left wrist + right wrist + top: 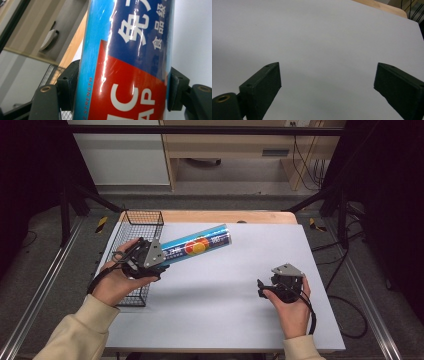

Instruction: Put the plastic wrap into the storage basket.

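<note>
While the tube is clamped at its lower end by the left gripper, it is held above the table, slanting toward 2 o'clock from the basket. Its glossy film looks slippery and its body light but stiff; a more central hold is judged steadier. The right gripper is held spread, with nothing in it.
</note>
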